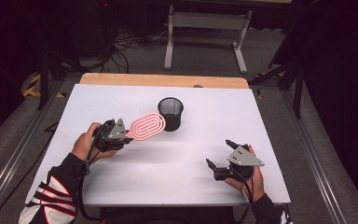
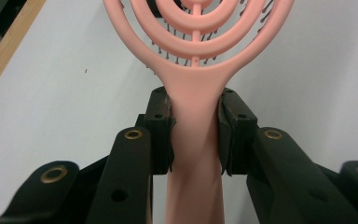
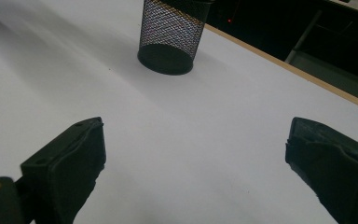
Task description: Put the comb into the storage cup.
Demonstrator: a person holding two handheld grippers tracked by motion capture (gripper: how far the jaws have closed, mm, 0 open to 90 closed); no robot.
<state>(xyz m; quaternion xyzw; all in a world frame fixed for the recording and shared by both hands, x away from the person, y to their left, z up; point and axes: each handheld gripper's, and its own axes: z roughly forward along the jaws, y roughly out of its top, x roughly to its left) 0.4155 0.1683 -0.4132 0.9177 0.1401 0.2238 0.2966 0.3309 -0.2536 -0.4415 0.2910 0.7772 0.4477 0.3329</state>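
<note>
Two grippers work over the white table (image 1: 177, 158), and only the left one carries anything. At the left, the left gripper (image 1: 127, 136) has its jaws pressed onto the neck of a pink plastic hairbrush with an oval, ring-slotted head (image 1: 147, 126). In the left gripper view the handle runs straight down between the two black pads (image 2: 161, 135), which pinch it just below where the head flares out, so the head sticks out well ahead of the jaws. Gripping that close to the head probably keeps the brush from swinging as it travels. In the high view the head is lifted clear of the table and points right and slightly far, its tip just beside the black wire-mesh cup (image 1: 170, 113), which stands upright near the middle of the table. That aim suggests the brush is meant to go into the cup. Farther right and nearer, the right gripper (image 1: 219, 155) hovers low with its jaws spread wide and nothing between them, well apart from the cup, seemingly waiting out of the way.
</note>
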